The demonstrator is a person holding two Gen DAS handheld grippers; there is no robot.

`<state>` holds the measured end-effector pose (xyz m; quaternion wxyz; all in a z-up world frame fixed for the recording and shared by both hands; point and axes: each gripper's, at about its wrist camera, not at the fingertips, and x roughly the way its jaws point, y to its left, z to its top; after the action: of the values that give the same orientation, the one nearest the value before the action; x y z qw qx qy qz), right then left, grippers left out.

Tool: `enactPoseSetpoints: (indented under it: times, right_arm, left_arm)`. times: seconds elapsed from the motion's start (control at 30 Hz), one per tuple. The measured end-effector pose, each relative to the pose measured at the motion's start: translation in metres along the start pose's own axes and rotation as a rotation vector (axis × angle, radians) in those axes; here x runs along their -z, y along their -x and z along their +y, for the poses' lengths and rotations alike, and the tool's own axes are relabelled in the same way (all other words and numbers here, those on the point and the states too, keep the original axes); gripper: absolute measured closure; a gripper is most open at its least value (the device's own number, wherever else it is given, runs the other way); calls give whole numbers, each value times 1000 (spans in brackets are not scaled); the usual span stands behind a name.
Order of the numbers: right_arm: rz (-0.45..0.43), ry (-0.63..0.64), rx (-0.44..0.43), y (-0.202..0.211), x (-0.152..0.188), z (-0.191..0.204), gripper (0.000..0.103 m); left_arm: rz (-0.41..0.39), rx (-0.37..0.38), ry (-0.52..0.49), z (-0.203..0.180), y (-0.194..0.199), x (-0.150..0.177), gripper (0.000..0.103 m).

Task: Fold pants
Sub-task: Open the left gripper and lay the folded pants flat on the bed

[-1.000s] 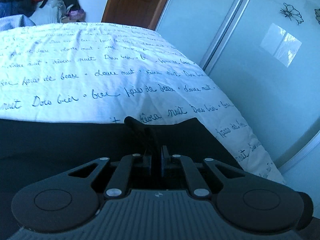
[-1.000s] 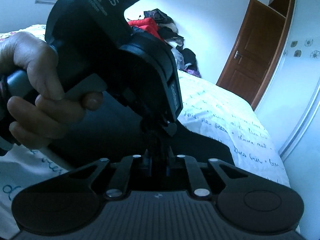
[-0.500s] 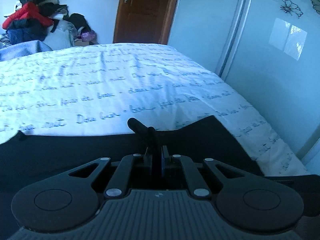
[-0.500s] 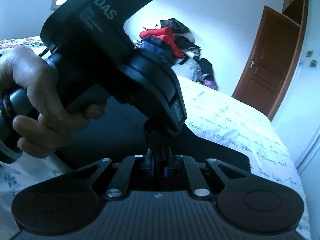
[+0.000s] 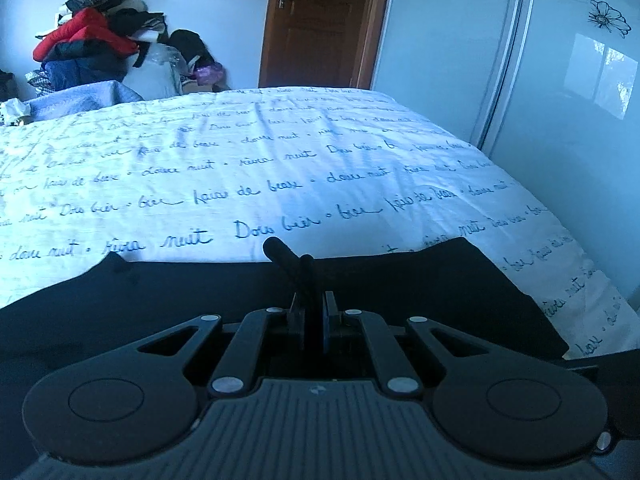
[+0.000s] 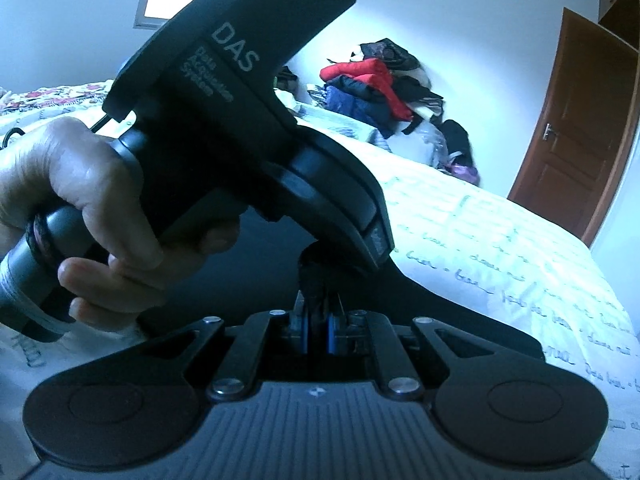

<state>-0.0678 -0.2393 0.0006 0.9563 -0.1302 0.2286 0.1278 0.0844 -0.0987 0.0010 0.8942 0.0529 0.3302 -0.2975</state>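
One pair of black pants (image 5: 400,292), two hand-held grippers, one bed (image 5: 280,160), one door (image 5: 320,24).

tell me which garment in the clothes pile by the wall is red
The red jacket draped across the top of the clothes pile. The garments around it are dark: navy below, black above and to its right.

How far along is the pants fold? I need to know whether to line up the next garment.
Done: the black pants lie spread on the bed. In hand: the left gripper and right gripper are each shut on a bunch of the fabric edge, close together. Left: carrying that edge over, laying it flat and releasing. No finished fold shows, so it is early to midway.
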Motion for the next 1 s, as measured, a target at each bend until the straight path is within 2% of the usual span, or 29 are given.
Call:
enactPoseSetpoints:
  times: [0.2,0.3,0.77,1.0]
  right_arm:
    - [-3,2,-26,0,-2,2,94]
    - [-4,7,-41,-13,-4,-10,94]
    - [-7,5,-102,-15,11,-25,94]
    - [-1,-4,-111,-13,21,-41,94]
  left_arm:
    - [7,-24,20,16,1,4,91]
    - [8,-39,27,22,2,5,91]
    - [34,-94,73,55,2,10,90]
    - [30,-117,51,58,0,14,90]
